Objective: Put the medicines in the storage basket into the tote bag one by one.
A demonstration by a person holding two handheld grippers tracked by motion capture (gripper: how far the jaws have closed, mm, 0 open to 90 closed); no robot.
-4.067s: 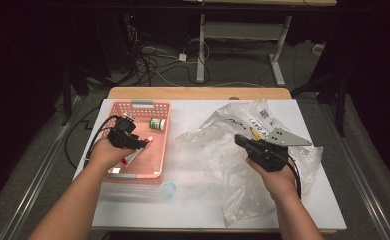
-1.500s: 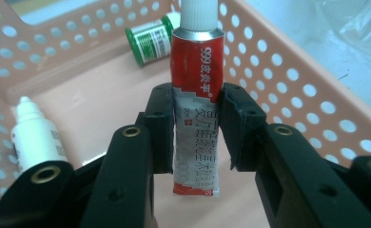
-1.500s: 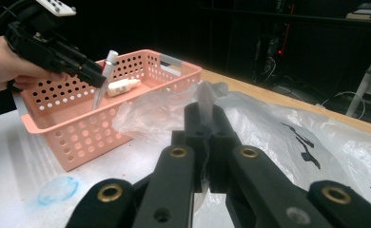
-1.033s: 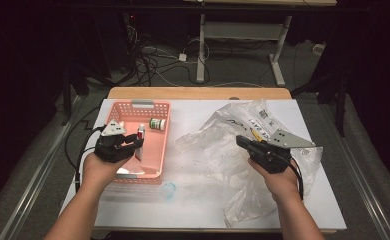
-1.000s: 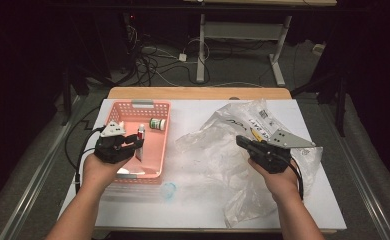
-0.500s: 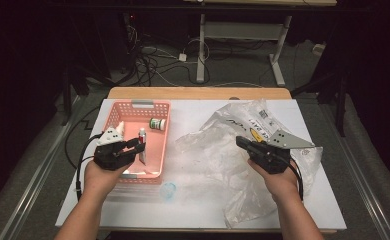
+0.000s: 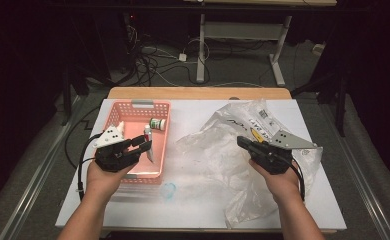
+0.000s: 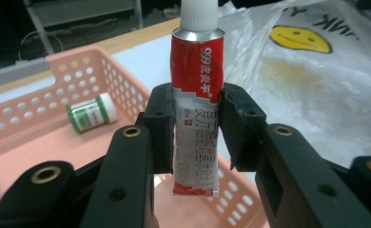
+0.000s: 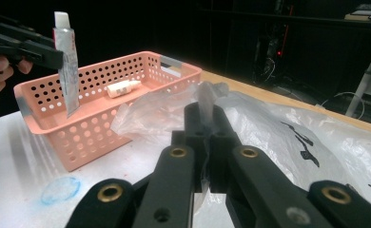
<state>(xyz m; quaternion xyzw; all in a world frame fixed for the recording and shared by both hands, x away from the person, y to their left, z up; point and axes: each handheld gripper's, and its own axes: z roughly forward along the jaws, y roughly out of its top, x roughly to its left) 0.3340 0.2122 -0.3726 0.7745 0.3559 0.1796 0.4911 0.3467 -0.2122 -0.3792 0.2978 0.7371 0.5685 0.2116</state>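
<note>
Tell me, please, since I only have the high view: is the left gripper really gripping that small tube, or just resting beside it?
Observer: The left gripper is gripping it. Its pads press on both sides of the red and white ointment tube, which stands upright with its white cap on top.
Operator: Thank you. Is the tube lifted out of the pink basket?
Observer: In the right gripper view the tube hangs with its lower end at about the level of the basket's near rim, in front of the perforated wall.
Operator: And what is the right gripper doing?
Observer: The right gripper is shut on a pinched fold of the clear plastic bag, which sticks up between its jaws.
</note>
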